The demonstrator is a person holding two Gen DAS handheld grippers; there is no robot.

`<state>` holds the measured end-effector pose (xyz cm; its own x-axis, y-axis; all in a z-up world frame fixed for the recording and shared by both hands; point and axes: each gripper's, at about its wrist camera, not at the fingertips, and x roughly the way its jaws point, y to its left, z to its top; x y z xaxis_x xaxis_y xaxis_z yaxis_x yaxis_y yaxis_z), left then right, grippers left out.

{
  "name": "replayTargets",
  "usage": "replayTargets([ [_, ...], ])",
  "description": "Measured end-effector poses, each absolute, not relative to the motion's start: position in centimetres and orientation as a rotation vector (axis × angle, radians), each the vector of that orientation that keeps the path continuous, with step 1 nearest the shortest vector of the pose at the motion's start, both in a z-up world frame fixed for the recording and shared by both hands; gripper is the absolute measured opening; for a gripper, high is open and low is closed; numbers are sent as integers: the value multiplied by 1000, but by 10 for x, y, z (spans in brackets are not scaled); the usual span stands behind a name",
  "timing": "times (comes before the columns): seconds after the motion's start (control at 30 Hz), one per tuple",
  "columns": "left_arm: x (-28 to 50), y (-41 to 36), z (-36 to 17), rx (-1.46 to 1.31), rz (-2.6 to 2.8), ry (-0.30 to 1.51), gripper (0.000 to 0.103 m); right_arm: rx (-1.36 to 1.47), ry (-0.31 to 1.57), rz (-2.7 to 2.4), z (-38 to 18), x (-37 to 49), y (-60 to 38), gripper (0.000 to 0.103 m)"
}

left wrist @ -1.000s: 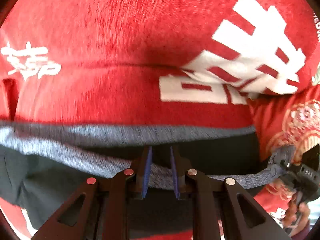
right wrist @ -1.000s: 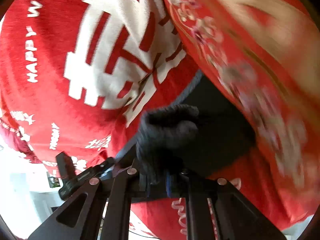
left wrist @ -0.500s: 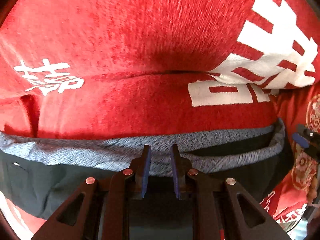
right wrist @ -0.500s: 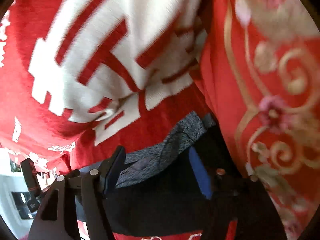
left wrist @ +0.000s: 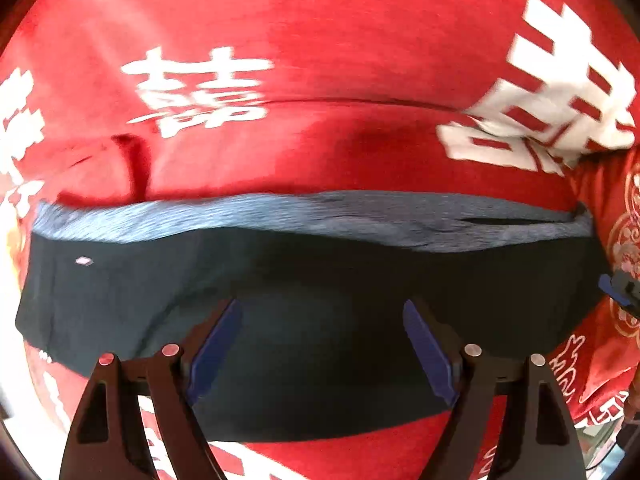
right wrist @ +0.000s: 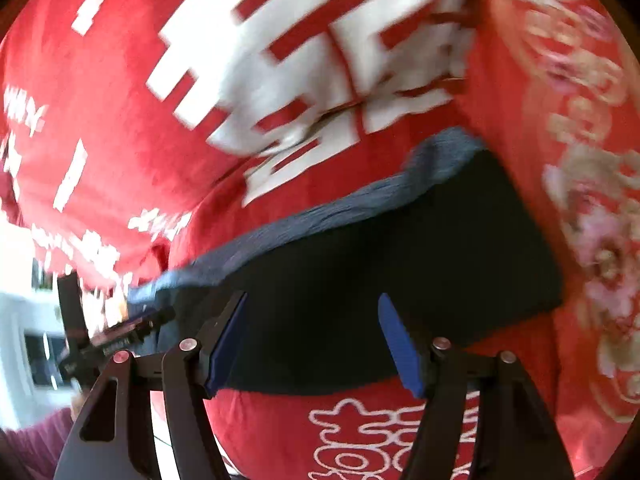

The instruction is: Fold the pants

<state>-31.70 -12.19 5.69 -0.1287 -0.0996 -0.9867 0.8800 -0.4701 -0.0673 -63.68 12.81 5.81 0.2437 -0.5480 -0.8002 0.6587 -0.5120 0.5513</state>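
Note:
The dark pants (left wrist: pixel 320 300) lie folded flat on a red blanket (left wrist: pixel 304 36), their grey heathered waistband (left wrist: pixel 280 220) along the far edge. My left gripper (left wrist: pixel 320 316) hangs above the dark cloth; its jaws are opening, blue pads wide apart, nothing between them. In the right wrist view the same pants (right wrist: pixel 400 248) lie slanted with the waistband (right wrist: pixel 320 212) running up to the right. My right gripper (right wrist: pixel 312 312) stands open over the cloth and holds nothing. The left gripper (right wrist: pixel 112 336) shows at the pants' left end.
The red blanket (right wrist: pixel 100 100) bears large white characters. A red cushion with a gold and pink flower pattern (right wrist: pixel 580 160) borders the pants on the right. A purple sleeve (right wrist: pixel 36 444) and a bright room edge (right wrist: pixel 24 320) show at the lower left.
Both grippers let go of the grey waistband and opened wide. They drew back toward the near side, so the pants now lie flat and loose on the blanket.

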Motion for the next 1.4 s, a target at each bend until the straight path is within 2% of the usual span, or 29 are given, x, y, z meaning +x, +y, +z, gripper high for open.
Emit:
replayTargets([
  [0.33,-182,-192,49,1355,-1576,852,84,1261,485,-1116,64,-492,-19,70],
  [0.57,-86,-234,23,1308,-1509,884,84,1199,597,-1008,52,-386,-119,70],
  [0.83,-42,-239,-1,1266,-1562,924,84,1107,774,-858,34,-271,-229,69],
  [1.1,-31,-223,-2,1179,-1671,885,84,1076,892,-757,7,-196,-289,68],
  [1.17,-29,-220,-2,1161,-1694,880,84,1096,893,-741,0,-188,-299,64],
  [1.27,-25,-214,0,1146,-1711,866,84,1144,908,-691,-14,-173,-313,48],
  [1.3,-22,-211,-1,1144,-1710,865,84,1155,918,-680,-17,-170,-315,27],
  [1.33,-21,-211,0,1141,-1704,872,84,1161,939,-672,-21,-164,-317,13],
  [1.4,-11,-210,6,1121,-1673,912,84,1137,941,-681,-17,-158,-316,7],
])
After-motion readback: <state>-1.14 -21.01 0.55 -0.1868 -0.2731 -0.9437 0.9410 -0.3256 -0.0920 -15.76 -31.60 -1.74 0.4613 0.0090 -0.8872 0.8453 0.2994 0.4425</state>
